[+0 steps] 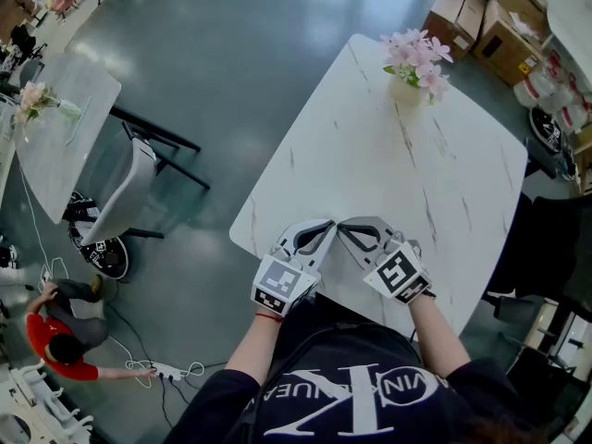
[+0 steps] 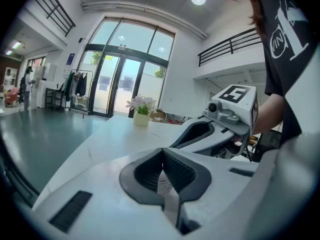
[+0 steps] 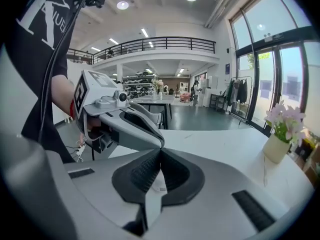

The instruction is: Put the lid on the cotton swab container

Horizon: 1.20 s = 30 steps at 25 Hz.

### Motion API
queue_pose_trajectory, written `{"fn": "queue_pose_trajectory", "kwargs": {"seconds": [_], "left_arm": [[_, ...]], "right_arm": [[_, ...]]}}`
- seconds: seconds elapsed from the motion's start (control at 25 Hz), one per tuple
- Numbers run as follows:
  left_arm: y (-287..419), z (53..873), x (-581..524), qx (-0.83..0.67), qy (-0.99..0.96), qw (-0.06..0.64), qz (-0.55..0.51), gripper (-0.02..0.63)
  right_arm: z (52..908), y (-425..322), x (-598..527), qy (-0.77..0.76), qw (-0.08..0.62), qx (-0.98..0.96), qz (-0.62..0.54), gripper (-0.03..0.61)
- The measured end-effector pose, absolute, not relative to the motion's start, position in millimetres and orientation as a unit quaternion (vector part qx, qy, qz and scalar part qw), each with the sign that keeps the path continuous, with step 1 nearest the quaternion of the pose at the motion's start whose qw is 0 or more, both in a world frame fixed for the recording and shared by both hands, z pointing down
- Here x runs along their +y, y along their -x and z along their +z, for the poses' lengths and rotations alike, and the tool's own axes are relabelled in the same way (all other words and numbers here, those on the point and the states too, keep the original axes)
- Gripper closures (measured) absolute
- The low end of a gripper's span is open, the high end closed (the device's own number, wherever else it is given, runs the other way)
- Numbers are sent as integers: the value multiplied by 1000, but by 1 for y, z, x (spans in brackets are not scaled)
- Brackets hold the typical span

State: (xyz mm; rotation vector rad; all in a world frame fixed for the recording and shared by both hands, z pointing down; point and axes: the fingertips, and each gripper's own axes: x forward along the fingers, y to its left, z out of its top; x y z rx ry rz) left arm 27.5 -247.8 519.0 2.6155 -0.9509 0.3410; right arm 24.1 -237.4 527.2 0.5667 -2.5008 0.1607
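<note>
Neither a cotton swab container nor a lid shows in any view. Both grippers hover over the near edge of the white marble table (image 1: 435, 165), angled towards each other so their tips almost touch. The left gripper (image 1: 327, 223) is shut with nothing between its jaws; in its own view the dark pads meet at the tip (image 2: 162, 152). The right gripper (image 1: 343, 227) is shut and empty too, its pads closed together (image 3: 160, 150). Each one appears in the other's view: the right gripper (image 2: 207, 130) and the left gripper (image 3: 131, 121).
A vase of pink flowers (image 1: 415, 66) stands at the table's far end. To the left are a second marble table (image 1: 57, 129) and a white chair (image 1: 125, 197). A person in red (image 1: 57, 342) crouches on the floor. Boxes (image 1: 490, 15) are stacked at the back right.
</note>
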Motion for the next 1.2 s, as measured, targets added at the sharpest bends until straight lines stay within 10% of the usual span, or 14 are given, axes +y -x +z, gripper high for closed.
{"fn": "queue_pose_trajectory", "kwargs": {"seconds": [1.2], "left_arm": [[-17,455,-213,-364,-919,117,95,606]], "right_arm": [[449,-18,-204,-254,178,-946,93,575]]}}
